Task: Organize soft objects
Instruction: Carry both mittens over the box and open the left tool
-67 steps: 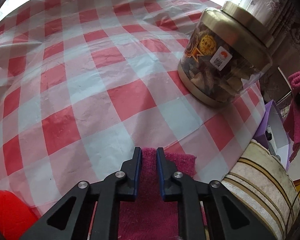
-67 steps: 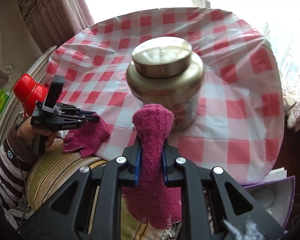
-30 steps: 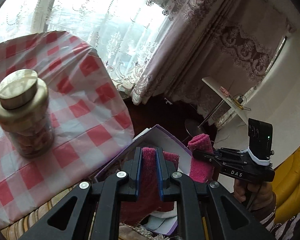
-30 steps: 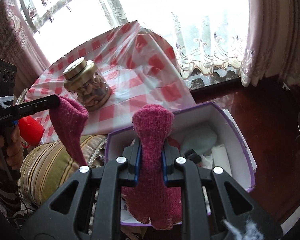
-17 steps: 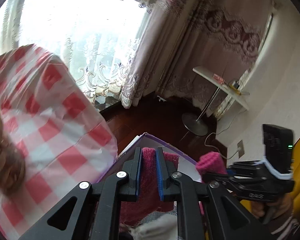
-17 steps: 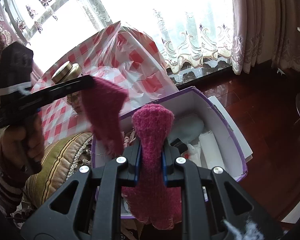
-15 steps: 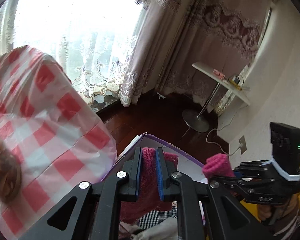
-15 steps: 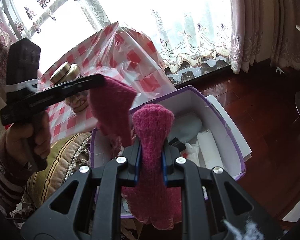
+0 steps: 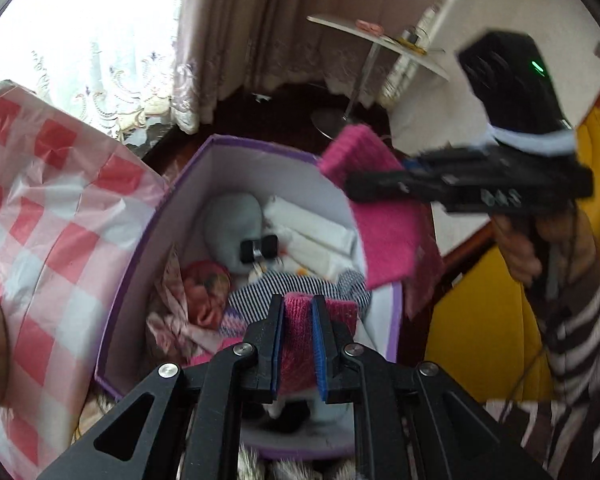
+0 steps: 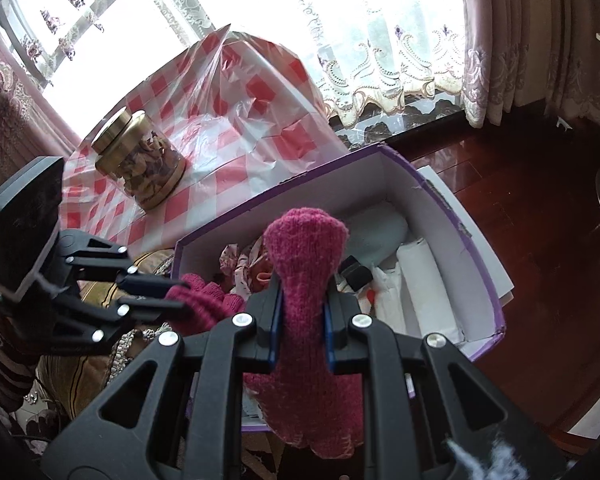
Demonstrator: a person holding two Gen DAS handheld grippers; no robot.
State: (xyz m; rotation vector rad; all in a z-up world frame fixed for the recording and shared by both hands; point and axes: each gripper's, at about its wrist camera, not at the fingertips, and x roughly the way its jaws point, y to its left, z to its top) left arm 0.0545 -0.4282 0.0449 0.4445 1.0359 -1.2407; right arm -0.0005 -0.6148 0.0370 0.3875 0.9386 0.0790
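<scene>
My left gripper (image 9: 296, 308) is shut on a magenta knit glove (image 9: 298, 344) and holds it over the near end of a purple box (image 9: 188, 184). My right gripper (image 10: 300, 284) is shut on the matching magenta glove (image 10: 304, 264), which hangs over the same box (image 10: 440, 188). In the left wrist view the right gripper (image 9: 364, 184) comes in from the right with its glove (image 9: 384, 224) dangling over the box's right wall. In the right wrist view the left gripper (image 10: 172, 292) enters from the left with its glove (image 10: 204, 304) at the box's near corner.
The box holds a grey soft toy (image 9: 230, 220), white rolled cloths (image 9: 312, 232), striped fabric (image 9: 284, 288) and floral fabric (image 9: 188, 300). A checkered tablecloth (image 10: 228, 120) with a gold-lidded jar (image 10: 140, 160) lies left. A striped cushion (image 10: 96, 360) sits below. Dark wood floor (image 10: 540, 208) is right.
Both grippers have dropped lower over the purple box with their gloves still held. The left wrist view now looks down into the box, and the jar has slid out of it.
</scene>
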